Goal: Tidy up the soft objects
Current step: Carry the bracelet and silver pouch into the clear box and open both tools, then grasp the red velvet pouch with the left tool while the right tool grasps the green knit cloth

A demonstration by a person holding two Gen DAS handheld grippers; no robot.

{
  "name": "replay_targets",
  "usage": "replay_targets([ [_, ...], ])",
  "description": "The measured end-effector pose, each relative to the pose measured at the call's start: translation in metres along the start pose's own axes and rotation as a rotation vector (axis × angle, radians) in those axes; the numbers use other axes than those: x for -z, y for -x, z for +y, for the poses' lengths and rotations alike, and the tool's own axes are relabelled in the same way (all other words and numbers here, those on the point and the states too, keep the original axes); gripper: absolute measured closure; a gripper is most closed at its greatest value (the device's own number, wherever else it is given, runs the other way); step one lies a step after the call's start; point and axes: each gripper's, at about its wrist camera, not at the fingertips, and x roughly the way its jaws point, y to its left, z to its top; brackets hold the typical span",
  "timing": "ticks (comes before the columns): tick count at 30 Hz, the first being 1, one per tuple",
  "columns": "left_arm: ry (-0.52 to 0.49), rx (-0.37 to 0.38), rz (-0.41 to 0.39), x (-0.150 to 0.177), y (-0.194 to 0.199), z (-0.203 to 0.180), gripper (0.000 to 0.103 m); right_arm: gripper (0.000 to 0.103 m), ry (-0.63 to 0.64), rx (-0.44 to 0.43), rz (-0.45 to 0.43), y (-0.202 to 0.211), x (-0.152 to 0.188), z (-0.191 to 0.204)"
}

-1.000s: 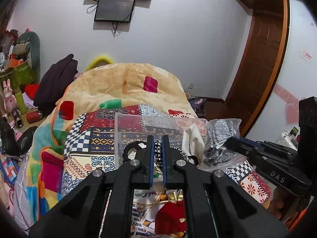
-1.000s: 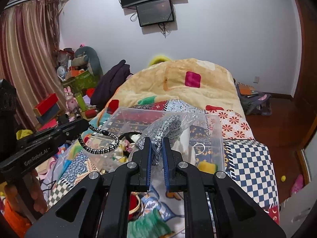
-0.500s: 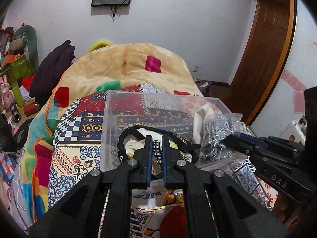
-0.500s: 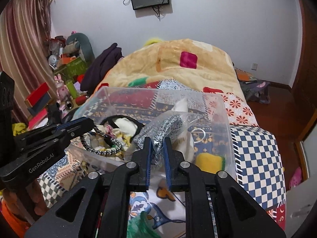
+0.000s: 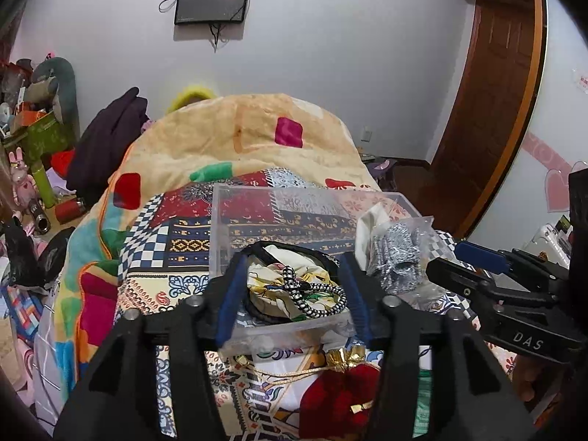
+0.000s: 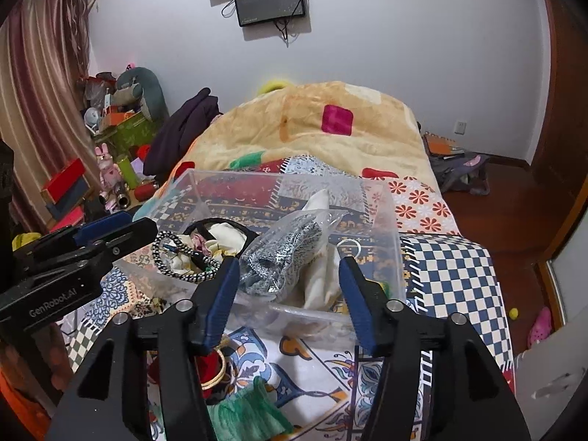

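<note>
Where both tools were pinched nearly shut half a second ago, each on its own item, both now stand spread wide with nothing between their blue pads. Nearest the left camera, a red pouch with gold trim point(image 5: 340, 393) lies on the patterned bedspread point(image 5: 176, 246) below the left gripper point(image 5: 292, 296), whose fingers frame the near end of the clear plastic bin point(image 5: 257, 198). The black-and-white braided cord point(image 5: 316, 294), clamped in that tool a moment ago, now lies loose in the bin on a bunched floral cloth point(image 5: 272, 283) ringed by a black band. Seen from the right camera, the right gripper point(image 6: 288, 292) is likewise splayed, its fingers either side of the clear bag of grey knit fabric point(image 6: 283, 253), which it held before and which now rests inside the bin, leaning on a cream cloth point(image 6: 323, 275). A green fuzzy piece point(image 6: 246, 411) and a gold ring over something red point(image 6: 215, 365) sit on the bedspread in front of the bin, near that camera. Beyond the bin, the bedspread gives way to a tan blanket point(image 6: 330, 136) with coloured squares, a dark garment point(image 6: 187, 125) lies at its left, and a monitor point(image 6: 270, 0) hangs on the far wall.
</note>
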Motion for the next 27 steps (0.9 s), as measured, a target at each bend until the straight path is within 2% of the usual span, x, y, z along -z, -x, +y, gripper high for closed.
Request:
replay_targets([
  [3,-0.008,-0.005,-0.014,0.000,0.011,-0.002,0.036,0.045,0.010,-0.003,-0.005,0.007,0.001,0.004],
  [5,-0.017,-0.003,-0.019,0.001,0.019,-0.005,0.030,0.037,0.019,-0.005,-0.016,0.016,0.002,0.007],
  [10,-0.030,0.003,-0.021,0.006,0.037,-0.012,0.017,0.033,0.021,-0.024,-0.022,0.029,0.005,0.011],
  [16,-0.022,0.019,0.021,0.023,0.043,-0.019,0.015,0.033,0.019,-0.031,0.014,0.032,0.016,0.013],
  [27,0.006,-0.003,0.154,0.066,0.021,-0.013,0.015,0.033,-0.019,-0.024,0.126,0.020,0.053,0.011],
])
